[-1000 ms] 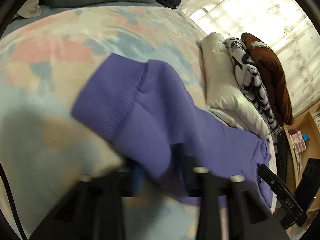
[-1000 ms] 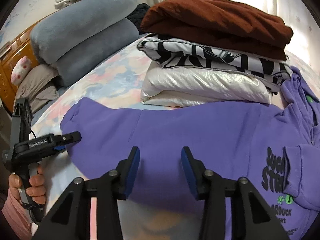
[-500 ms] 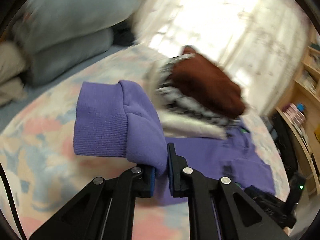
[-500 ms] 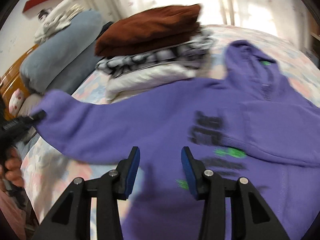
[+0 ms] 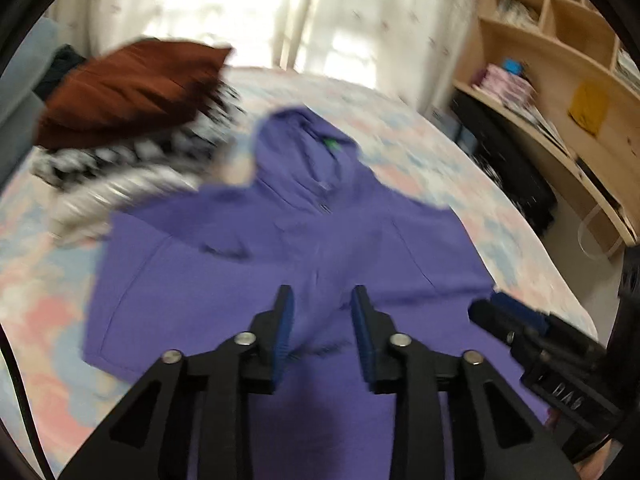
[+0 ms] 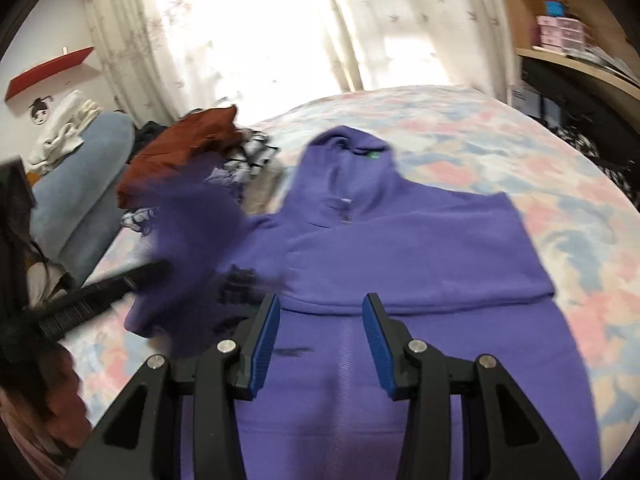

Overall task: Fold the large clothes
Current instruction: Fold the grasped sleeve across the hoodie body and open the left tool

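While the purple hoodie (image 5: 288,272) lies flat on the bed (image 5: 460,168), left gripper (image 5: 322,320) has just been opening, released; right gripper (image 6: 320,332) hovers above it, parted, empty.

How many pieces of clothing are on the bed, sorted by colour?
Purple: 1, the purple hoodie spread on the bed.
Brown: 1, the brown garment on top of the stack.
Black and white: 1, the patterned garment beneath it.
Whitish: 1, the pale garment at the bottom, blurred.
Total: 4
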`<state>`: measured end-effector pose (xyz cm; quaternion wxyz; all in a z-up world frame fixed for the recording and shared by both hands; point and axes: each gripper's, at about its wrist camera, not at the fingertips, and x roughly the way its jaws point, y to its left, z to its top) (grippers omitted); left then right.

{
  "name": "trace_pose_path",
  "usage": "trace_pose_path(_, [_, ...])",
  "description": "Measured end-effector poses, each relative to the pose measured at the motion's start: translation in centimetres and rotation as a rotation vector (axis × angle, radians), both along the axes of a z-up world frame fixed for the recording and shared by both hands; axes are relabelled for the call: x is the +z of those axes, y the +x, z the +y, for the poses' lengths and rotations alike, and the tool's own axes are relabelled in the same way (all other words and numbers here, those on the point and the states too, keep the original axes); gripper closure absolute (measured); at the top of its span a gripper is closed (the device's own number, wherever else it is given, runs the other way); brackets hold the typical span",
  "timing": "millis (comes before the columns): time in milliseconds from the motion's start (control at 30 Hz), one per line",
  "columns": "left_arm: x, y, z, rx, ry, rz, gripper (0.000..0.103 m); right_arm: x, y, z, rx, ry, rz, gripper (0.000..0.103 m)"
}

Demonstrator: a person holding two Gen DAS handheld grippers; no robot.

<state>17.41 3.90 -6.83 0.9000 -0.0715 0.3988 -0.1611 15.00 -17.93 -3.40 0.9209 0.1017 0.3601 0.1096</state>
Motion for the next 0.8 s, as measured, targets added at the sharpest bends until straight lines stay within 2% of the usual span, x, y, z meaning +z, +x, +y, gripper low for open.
trace_pose_path(33, [-0.5,-0.5,-0.9,-0.009,0.005,0.008,0.059,-0.2,-0.1,-0.6,0.000,0.009,0.009,0.060])
trace_pose_path(100, [-0.8,-1.4,-1.6,0.002,0.020,0.001,0.054,-0.8,-0.3,-1.7,-0.003,0.032,0.030,0.059])
trace_pose_path(267, [-0.8,-3.8,-0.3,0.053,0.016,-0.022,0.050,-2.5,-0.4,-3.0,0.027,0.138,0.099,0.057])
trace_pose_path(467, [-2.9,-6.8,3.5,0.156,-0.004,0.026,0.049,-4.8,0.7,-1.5,0.075,0.193,0.188,0.056])
trace_pose_path(667, [-5.7,-8.9,6.8,0.243,-0.011,0.096,0.049,-8.8,2.6,0.0,0.112,0.330,0.354,0.056])
trace_pose_path(800, [-6.9,-9.3,8.4,0.272,-0.034,0.119,0.049,-11.1,3.1,1.5,0.122,0.373,0.429,0.056])
